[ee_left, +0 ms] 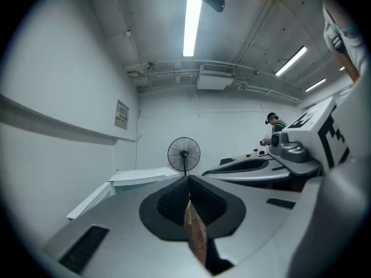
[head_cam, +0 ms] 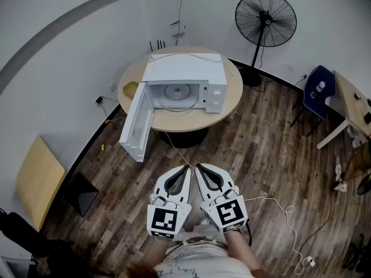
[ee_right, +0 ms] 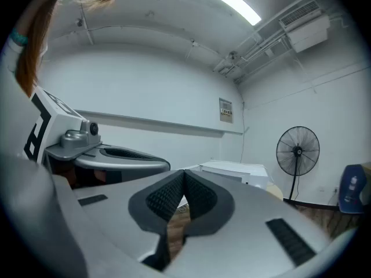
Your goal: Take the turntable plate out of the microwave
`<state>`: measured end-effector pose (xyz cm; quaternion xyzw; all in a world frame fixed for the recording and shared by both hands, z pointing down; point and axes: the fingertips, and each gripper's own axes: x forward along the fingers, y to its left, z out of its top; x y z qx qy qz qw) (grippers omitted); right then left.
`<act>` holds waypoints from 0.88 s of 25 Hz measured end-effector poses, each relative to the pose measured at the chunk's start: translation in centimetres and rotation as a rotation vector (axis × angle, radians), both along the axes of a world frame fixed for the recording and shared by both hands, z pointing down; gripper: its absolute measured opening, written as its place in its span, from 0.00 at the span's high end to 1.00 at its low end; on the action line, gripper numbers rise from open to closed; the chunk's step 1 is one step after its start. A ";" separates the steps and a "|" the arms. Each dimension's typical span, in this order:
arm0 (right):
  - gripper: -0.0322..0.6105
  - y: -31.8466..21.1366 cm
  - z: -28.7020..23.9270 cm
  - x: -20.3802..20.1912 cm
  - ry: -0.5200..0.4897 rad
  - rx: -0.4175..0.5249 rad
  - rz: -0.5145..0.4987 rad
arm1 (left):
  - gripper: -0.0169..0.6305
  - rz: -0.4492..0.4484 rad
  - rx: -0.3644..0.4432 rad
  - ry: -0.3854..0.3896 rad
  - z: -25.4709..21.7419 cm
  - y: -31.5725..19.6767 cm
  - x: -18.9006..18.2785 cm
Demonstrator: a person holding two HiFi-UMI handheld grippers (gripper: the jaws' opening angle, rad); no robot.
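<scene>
A white microwave (head_cam: 185, 80) stands on a round wooden table (head_cam: 232, 100), its door (head_cam: 138, 126) swung wide open to the left. Inside lies the round glass turntable plate (head_cam: 178, 94). My left gripper (head_cam: 186, 168) and right gripper (head_cam: 197, 167) hang side by side over the wooden floor, well short of the table, both shut and empty. In the left gripper view the tips (ee_left: 188, 178) meet, with the microwave's top (ee_left: 145, 175) just beyond. The right gripper view shows closed tips (ee_right: 184, 171) and the microwave (ee_right: 235, 169) ahead.
A standing fan (head_cam: 265, 22) is behind the table at the right. A blue chair (head_cam: 317, 94) and a desk (head_cam: 353, 106) stand at the far right. Cables (head_cam: 290, 225) trail over the floor. A tan board (head_cam: 37, 178) leans at the left wall. A person (ee_left: 275, 129) stands far off.
</scene>
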<state>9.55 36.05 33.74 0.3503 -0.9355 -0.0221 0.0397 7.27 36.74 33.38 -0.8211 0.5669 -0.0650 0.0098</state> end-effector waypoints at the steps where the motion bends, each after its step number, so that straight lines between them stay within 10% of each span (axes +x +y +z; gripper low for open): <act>1: 0.96 -0.1 0.0 0.2 -0.011 0.001 -0.002 | 0.95 -0.002 0.001 0.000 0.1 -0.1 0.2; 22: 0.96 -2.4 2.2 4.4 -0.021 -0.032 -0.017 | 0.95 -0.033 -0.026 -0.051 2.2 -1.9 4.2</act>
